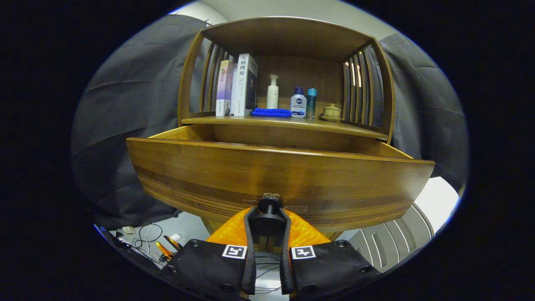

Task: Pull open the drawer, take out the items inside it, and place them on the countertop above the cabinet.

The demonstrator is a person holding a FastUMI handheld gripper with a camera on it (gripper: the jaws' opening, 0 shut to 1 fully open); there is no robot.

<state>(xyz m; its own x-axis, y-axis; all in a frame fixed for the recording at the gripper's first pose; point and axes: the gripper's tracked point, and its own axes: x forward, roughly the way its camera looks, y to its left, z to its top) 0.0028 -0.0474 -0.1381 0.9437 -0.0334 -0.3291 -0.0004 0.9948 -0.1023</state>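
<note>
A wooden cabinet's drawer [276,175] stands pulled out toward me, its wide front panel just ahead of the fingers. My gripper [268,217] is shut on the drawer's dark round knob [268,205], one finger pressing on each side of it. The drawer's inside is hidden behind its front panel; only the top rims of its side walls show. Above the drawer runs the wooden countertop [355,129], the floor of an open shelf with slatted sides.
On the countertop stand two books [238,85], a white pump bottle [272,93], a folded blue cloth [271,112], a small pump bottle [298,103], a teal bottle [311,103] and a lidded ceramic cup [332,111]. Cables [146,238] lie on the floor below left.
</note>
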